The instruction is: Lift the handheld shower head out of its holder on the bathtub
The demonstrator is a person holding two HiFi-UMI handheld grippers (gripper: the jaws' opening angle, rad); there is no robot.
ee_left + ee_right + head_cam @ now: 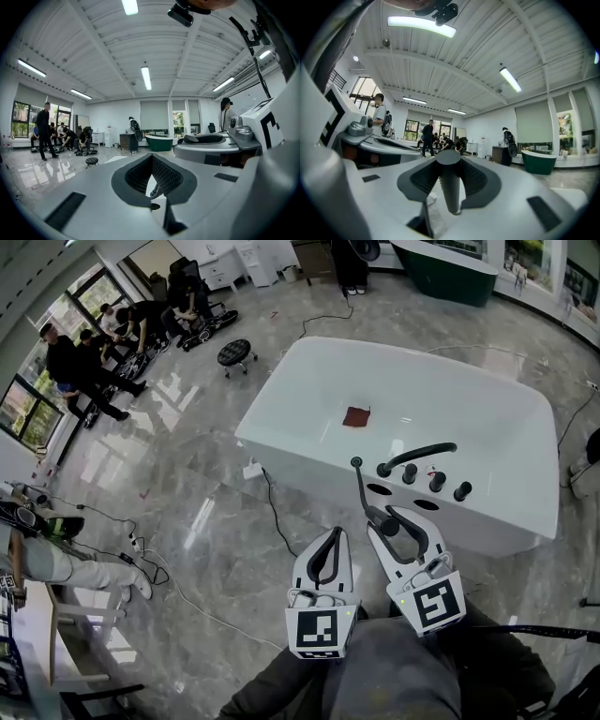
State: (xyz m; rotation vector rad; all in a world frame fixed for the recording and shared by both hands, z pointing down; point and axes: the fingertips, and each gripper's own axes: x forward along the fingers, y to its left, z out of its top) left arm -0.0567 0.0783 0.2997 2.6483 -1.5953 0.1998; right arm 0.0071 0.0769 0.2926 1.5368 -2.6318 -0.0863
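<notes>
- Right gripper point(392, 517) is clamped on the shower head point(450, 187), clear of the tub point(309, 362) at 12 o'clock.
- Hose point(361, 488) runs off toward 11. I reckon any pull away could draw it taut and drag the smooth handle out.
- Left gripper point(332, 533) is closed and empty, so no backup.

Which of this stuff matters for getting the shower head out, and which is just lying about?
For the job:
- handheld shower head, clamped in the right gripper
- its hose
- bathtub

Just lying about:
- red-brown cloth in the tub
- black stool
- floor cable
- spout and knobs
- left gripper, shut on nothing
</notes>
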